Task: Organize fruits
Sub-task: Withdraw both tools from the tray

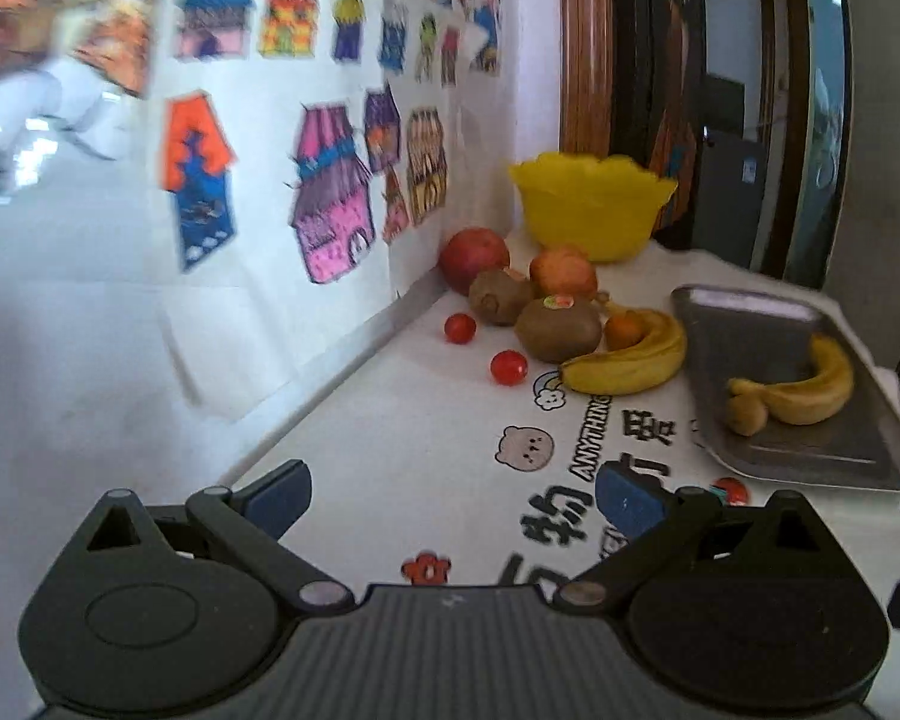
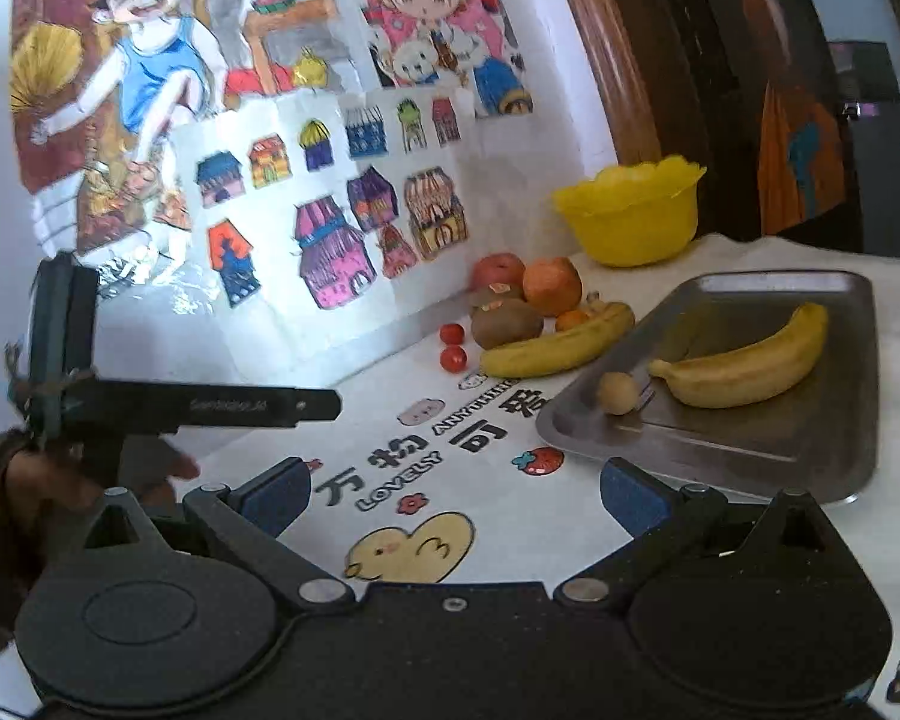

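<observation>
A steel tray (image 1: 750, 330) (image 2: 810, 438) on the right holds one banana (image 1: 810, 390) (image 2: 744, 366) and a small brown round fruit (image 1: 746, 414) (image 2: 618, 393). Left of it lie a second banana (image 1: 630, 363) (image 2: 558, 342), two kiwis (image 1: 561, 327) (image 2: 506, 322), a red apple (image 1: 473, 258) (image 2: 498, 270), an orange-red fruit (image 1: 564, 271) (image 2: 551, 286), a small orange (image 1: 624, 329) and two cherry tomatoes (image 1: 508, 367) (image 2: 453, 358). My left gripper (image 1: 453, 501) is open above the printed cloth, well short of the fruit. My right gripper (image 2: 453, 495) is open too, near the tray's front edge, holding nothing.
A yellow plastic bowl (image 1: 591, 204) (image 2: 633, 216) stands at the back by the wall. The wall on the left carries coloured drawings (image 2: 330, 252). In the right wrist view a hand (image 2: 48, 480) holds the left gripper's body (image 2: 168, 405) at the left.
</observation>
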`<act>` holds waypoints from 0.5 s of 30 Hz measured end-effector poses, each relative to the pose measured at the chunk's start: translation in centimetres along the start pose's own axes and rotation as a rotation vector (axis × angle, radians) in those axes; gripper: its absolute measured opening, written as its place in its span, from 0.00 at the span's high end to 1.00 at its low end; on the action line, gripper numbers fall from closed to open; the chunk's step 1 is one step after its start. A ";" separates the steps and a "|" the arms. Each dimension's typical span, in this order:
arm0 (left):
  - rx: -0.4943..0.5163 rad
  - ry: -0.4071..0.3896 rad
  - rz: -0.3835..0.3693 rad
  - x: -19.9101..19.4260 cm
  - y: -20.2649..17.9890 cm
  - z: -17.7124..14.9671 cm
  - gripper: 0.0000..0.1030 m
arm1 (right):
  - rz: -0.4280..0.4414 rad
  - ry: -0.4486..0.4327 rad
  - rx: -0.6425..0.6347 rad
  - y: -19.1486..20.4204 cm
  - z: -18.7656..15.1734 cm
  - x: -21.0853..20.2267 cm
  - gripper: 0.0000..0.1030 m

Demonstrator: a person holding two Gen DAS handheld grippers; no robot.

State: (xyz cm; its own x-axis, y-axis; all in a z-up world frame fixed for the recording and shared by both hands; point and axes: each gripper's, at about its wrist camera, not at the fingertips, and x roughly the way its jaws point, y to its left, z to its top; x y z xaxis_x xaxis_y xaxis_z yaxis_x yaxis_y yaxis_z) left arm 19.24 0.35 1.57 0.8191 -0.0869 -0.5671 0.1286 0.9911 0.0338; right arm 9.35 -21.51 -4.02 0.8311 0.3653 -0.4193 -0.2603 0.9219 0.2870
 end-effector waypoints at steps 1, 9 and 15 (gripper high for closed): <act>0.006 0.017 0.002 0.6 -0.1 0.5 0.00 | 0.000 0.016 0.008 -0.2 0.3 0.5 0.01; 0.013 0.221 -0.023 1.9 -0.9 4.7 0.01 | -0.083 0.178 0.107 0.3 4.8 1.1 0.01; 0.067 0.332 -0.010 1.6 -0.7 8.4 0.01 | -0.147 0.282 0.213 0.6 9.6 0.6 0.01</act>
State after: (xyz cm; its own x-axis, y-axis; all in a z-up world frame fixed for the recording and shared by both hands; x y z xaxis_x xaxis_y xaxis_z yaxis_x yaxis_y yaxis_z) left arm 25.19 -1.34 7.59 0.5923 -0.0479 -0.8043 0.1806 0.9807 0.0746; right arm 14.39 -21.99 4.18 0.6764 0.2799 -0.6813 -0.0159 0.9303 0.3664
